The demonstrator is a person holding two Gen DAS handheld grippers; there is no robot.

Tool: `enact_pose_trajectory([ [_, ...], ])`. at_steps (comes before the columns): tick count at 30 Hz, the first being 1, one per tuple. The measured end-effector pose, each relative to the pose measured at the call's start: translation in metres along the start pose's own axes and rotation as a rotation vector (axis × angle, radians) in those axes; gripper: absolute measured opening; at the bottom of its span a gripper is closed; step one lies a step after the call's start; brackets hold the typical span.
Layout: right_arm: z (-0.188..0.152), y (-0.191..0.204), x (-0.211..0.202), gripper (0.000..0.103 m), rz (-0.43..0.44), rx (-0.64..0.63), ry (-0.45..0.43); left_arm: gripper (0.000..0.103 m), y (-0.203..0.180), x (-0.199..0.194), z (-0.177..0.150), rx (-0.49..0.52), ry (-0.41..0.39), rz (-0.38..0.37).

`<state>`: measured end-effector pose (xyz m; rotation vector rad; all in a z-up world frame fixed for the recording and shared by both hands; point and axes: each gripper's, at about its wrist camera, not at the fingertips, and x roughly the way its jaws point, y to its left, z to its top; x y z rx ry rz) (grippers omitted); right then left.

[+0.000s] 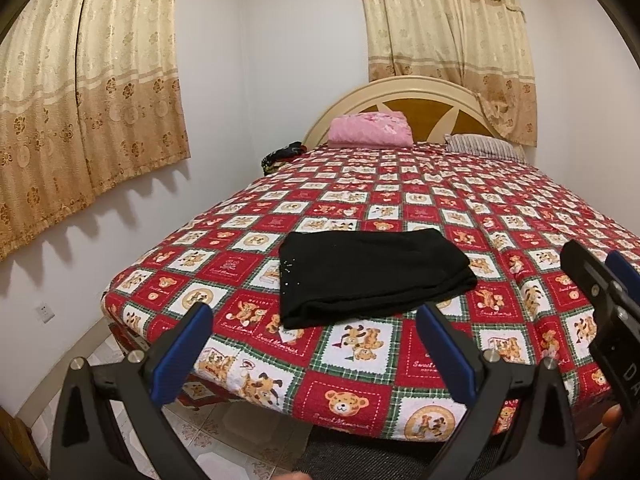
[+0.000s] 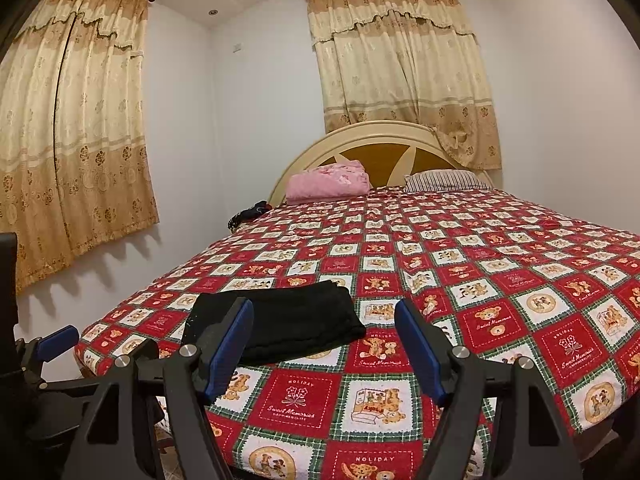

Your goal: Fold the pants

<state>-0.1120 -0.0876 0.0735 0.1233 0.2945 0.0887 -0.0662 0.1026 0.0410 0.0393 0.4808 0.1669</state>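
Note:
Black pants (image 1: 368, 276) lie folded into a compact rectangle near the foot of the bed; in the right wrist view they (image 2: 296, 320) sit left of centre. My left gripper (image 1: 316, 350) is open and empty, held back from the pants above the bed's near edge. My right gripper (image 2: 324, 344) is open and empty, to the right of the pants and short of them. The right gripper also shows at the right edge of the left wrist view (image 1: 600, 280). The left gripper shows at the left edge of the right wrist view (image 2: 52, 340).
The bed (image 1: 460, 208) has a red checked teddy-bear cover. A pink folded blanket (image 1: 370, 128) and a striped pillow (image 1: 484, 146) lie by the headboard (image 1: 412, 92). Curtains (image 1: 80, 92) hang on the left and back walls. Tiled floor (image 1: 224, 428) lies below the bed's foot.

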Motion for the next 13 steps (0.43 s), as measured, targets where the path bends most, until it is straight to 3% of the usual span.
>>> enact_pose_trajectory([
  [5,-0.0004,-0.0009,0.0002,0.074,-0.004,0.005,0.001,0.103,0.0018,0.0016,0.0003,-0.015,0.011,-0.073],
  [13,-0.0008,-0.0019,0.0008,0.074,-0.008,0.013,0.007,0.103,-0.0011,-0.001,0.0031,-0.002,-0.002,-0.091],
])
